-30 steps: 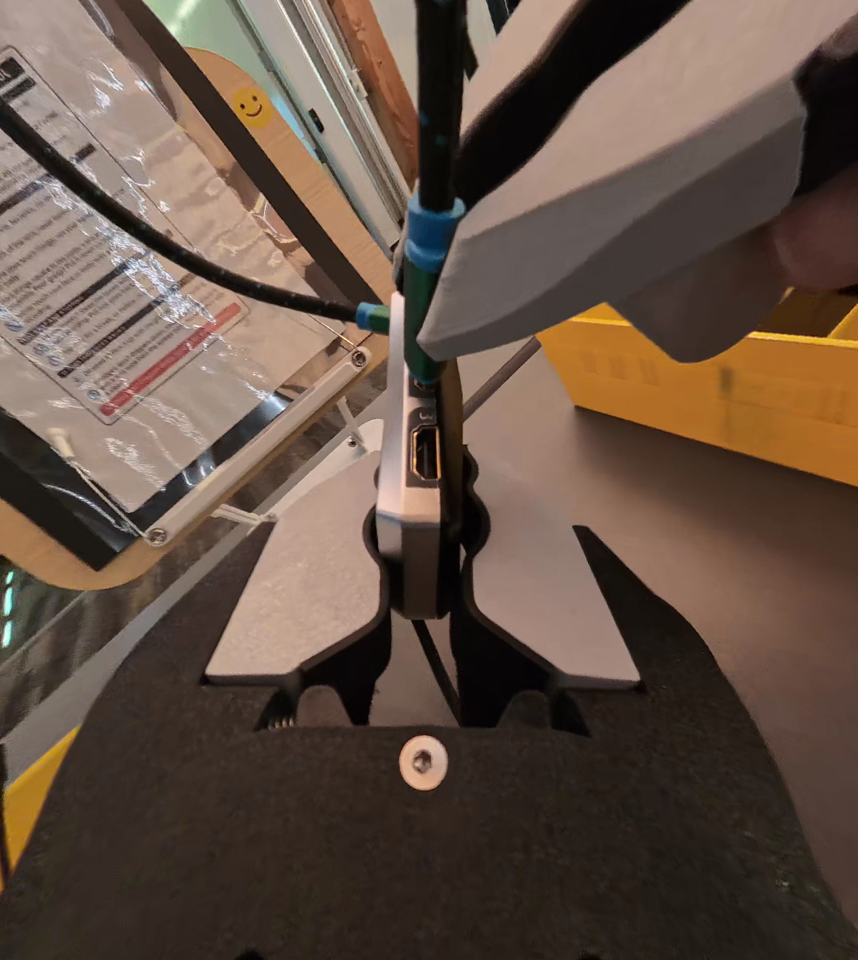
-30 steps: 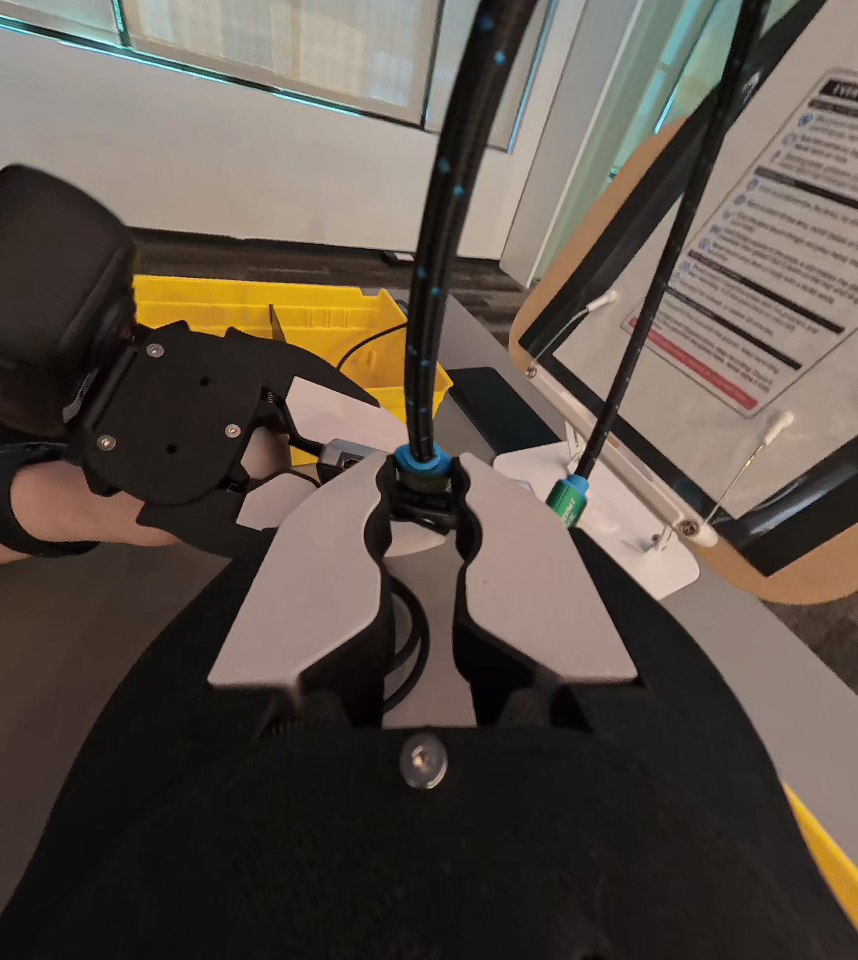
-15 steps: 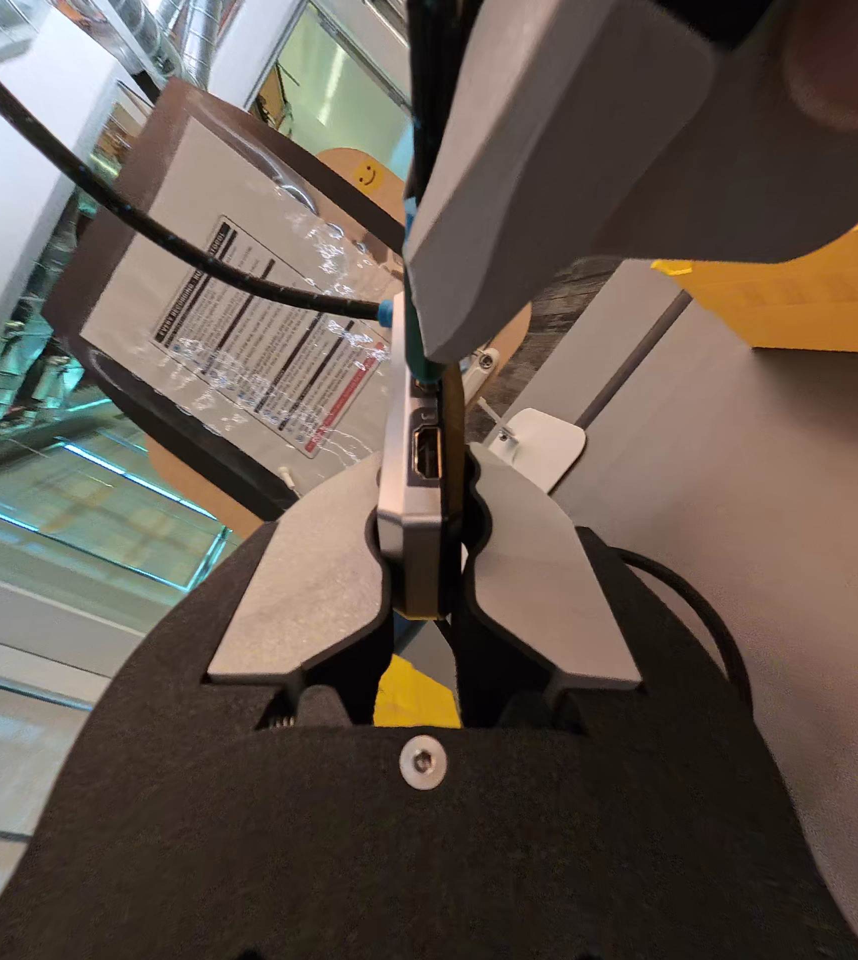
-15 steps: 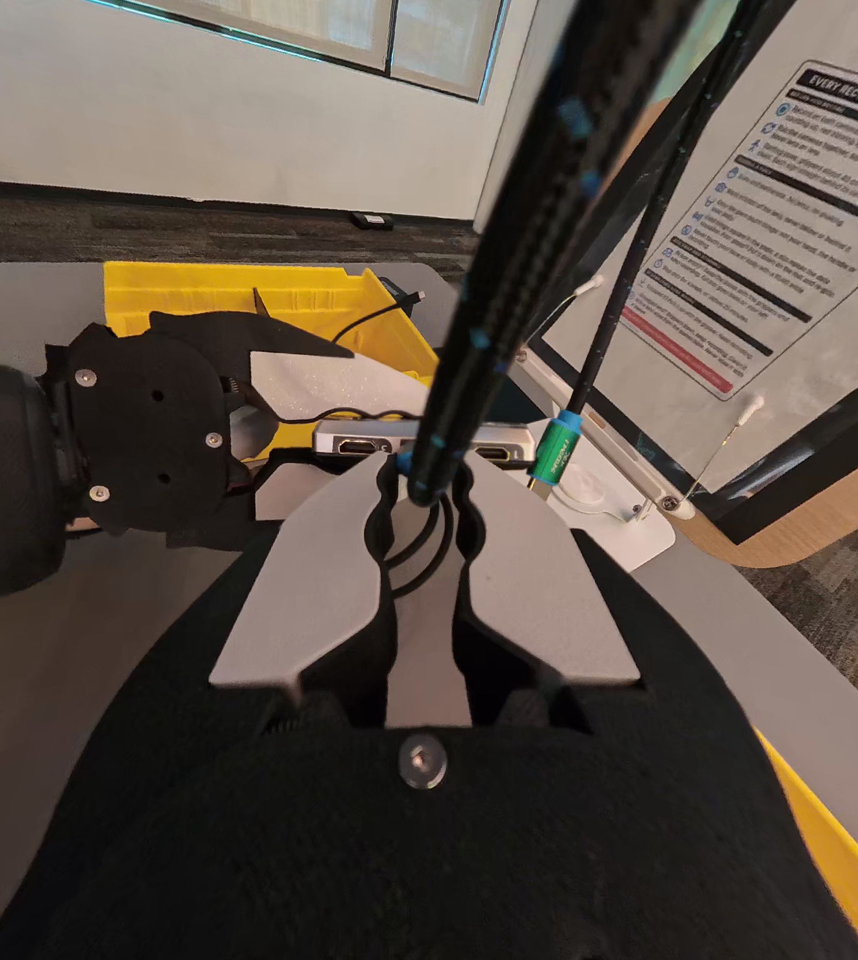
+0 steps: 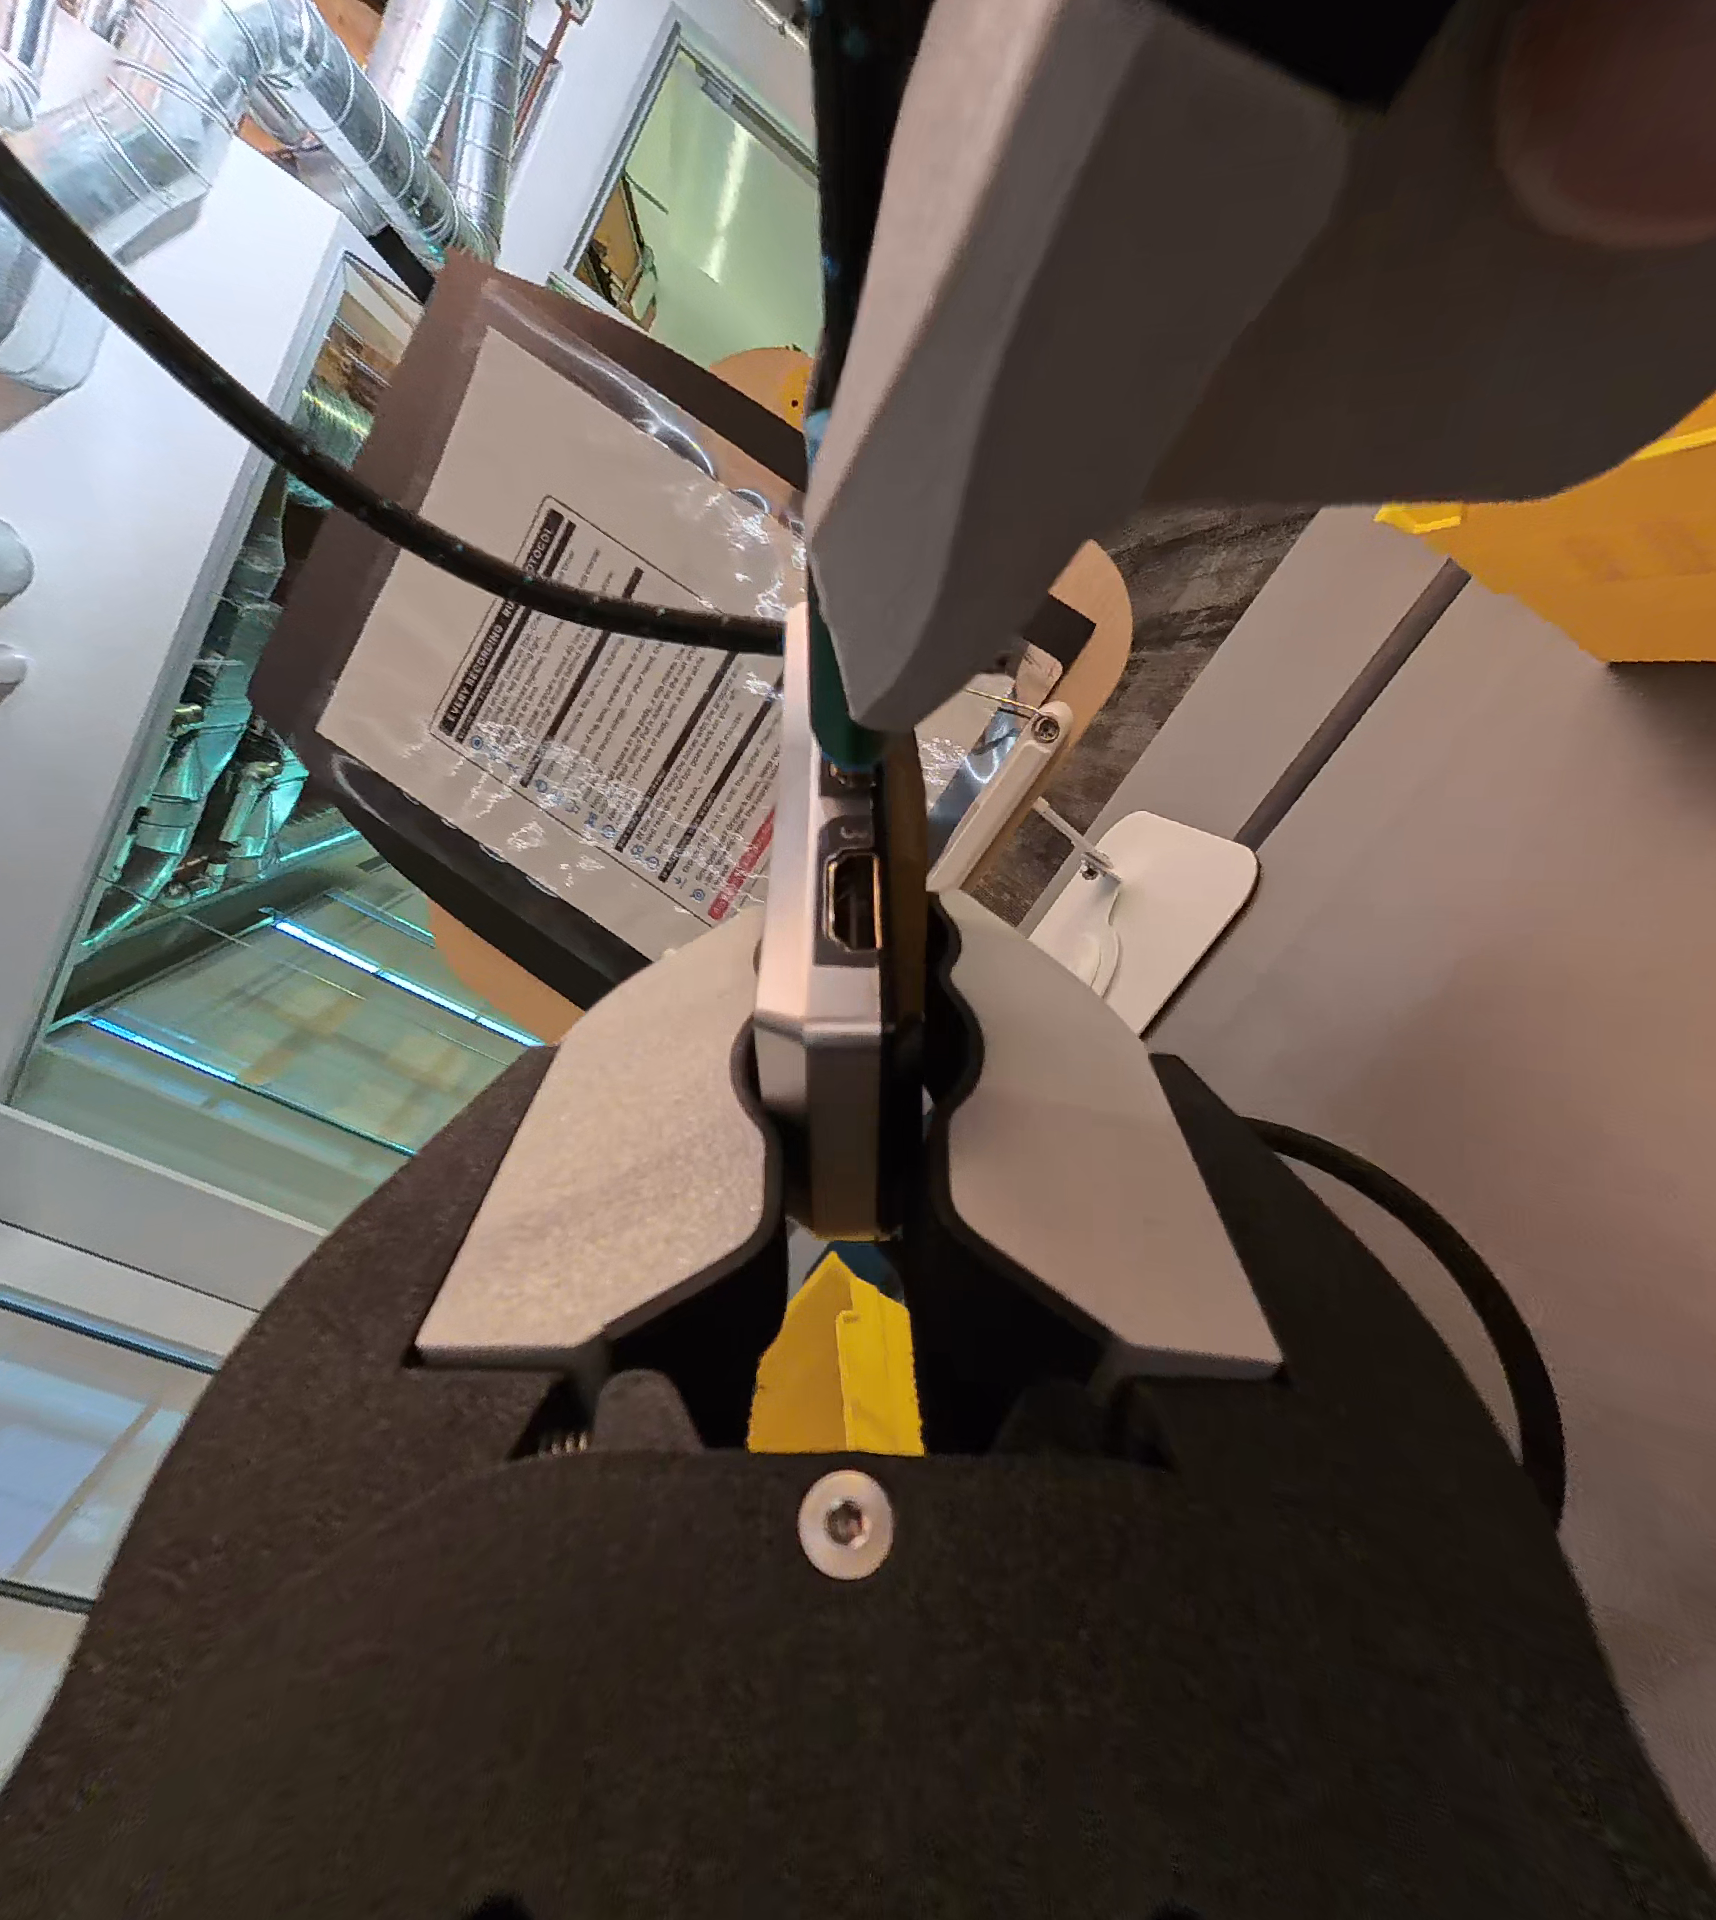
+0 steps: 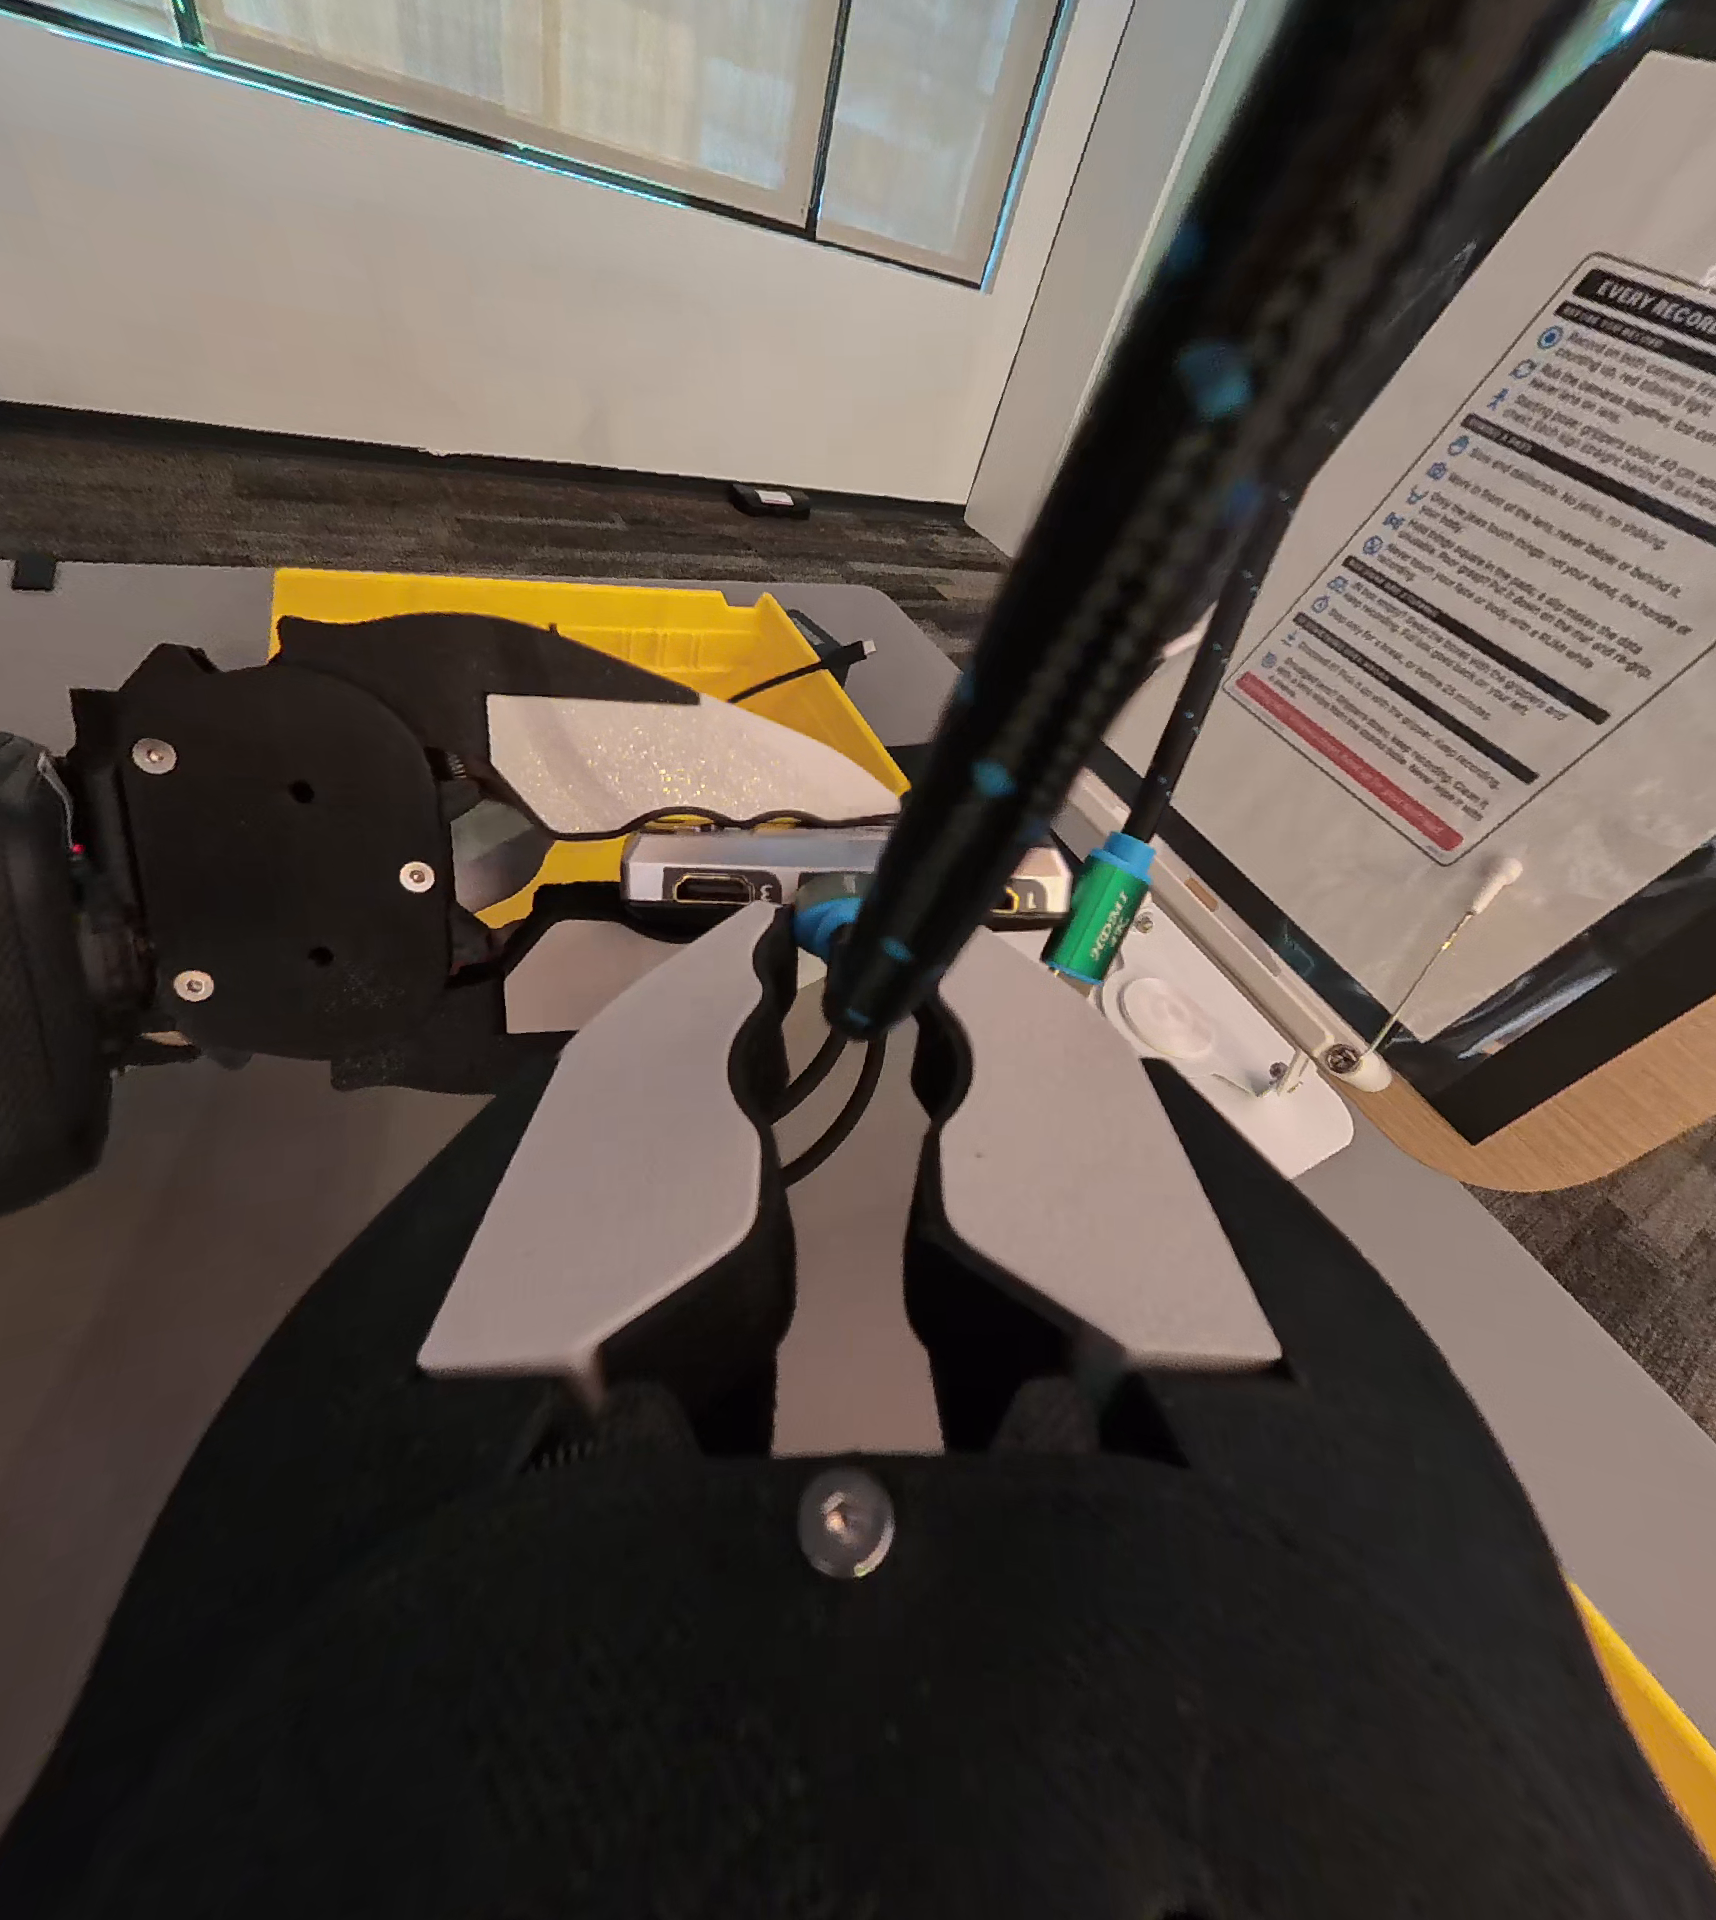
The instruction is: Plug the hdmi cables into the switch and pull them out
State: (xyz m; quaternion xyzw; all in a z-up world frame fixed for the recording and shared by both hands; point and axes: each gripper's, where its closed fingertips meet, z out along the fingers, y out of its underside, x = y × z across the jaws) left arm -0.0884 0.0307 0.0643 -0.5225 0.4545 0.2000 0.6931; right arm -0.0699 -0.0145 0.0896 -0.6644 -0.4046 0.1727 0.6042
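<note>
Left wrist view: the left gripper (image 5: 849,1049) is clamped on the silver switch (image 5: 818,935), held up off the grey tabletop (image 5: 1456,987). Right wrist view: the right gripper (image 6: 849,1023) pinches the blue-collared HDMI cable (image 6: 1093,582) right at the switch's (image 6: 729,871) ports, with a green-plugged cable (image 6: 1098,914) just beside it.

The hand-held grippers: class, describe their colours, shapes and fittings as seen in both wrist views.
Each hand-held gripper, left and right, has a matt black, rounded body, two flat grey fingers with wavy black inner edges, and a silver screw at the centre. Seen side-on, the left one shows further small silver screws and a black handle.
</note>
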